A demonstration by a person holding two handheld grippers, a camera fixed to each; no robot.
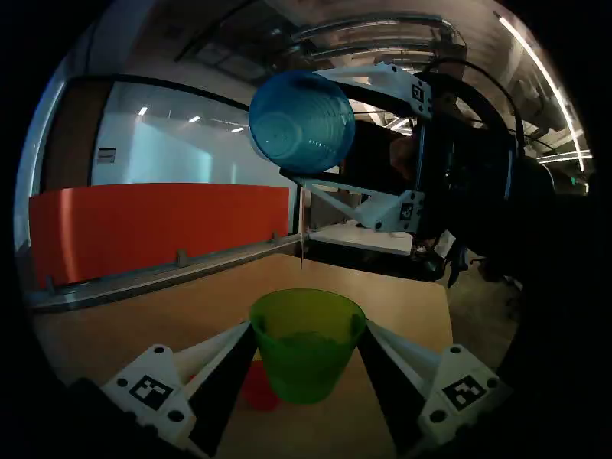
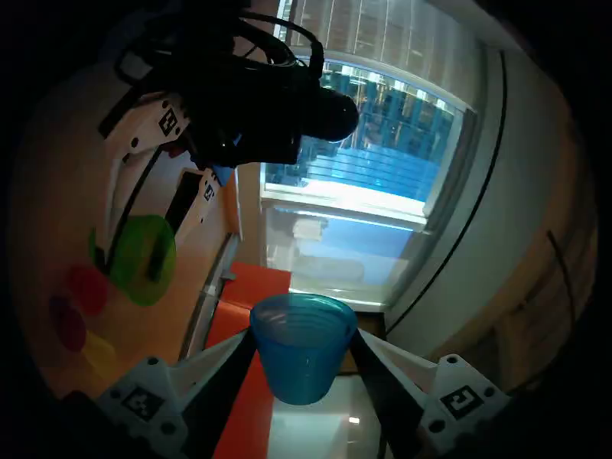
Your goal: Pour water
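Note:
A green cup (image 1: 307,359) sits upright between the fingers of my left gripper (image 1: 306,340), which is shut on it; it looks partly filled. Above it hangs a blue cup (image 1: 302,122), tipped on its side with its base toward this camera, and my right gripper (image 1: 307,131) is shut on it. A thin line (image 1: 304,229) runs down from under the blue cup toward the green one. In the right gripper view the blue cup (image 2: 302,352) sits between the fingers of the right gripper (image 2: 304,340), with the green cup (image 2: 141,260) and the left gripper (image 2: 138,256) off to the left.
The wooden table (image 1: 153,321) carries a red cup (image 1: 258,386) just behind the green one. The right gripper view shows two red cups (image 2: 88,287) and a yellow one (image 2: 99,348). An orange partition (image 1: 153,222) and a metal rail (image 1: 168,268) edge the table.

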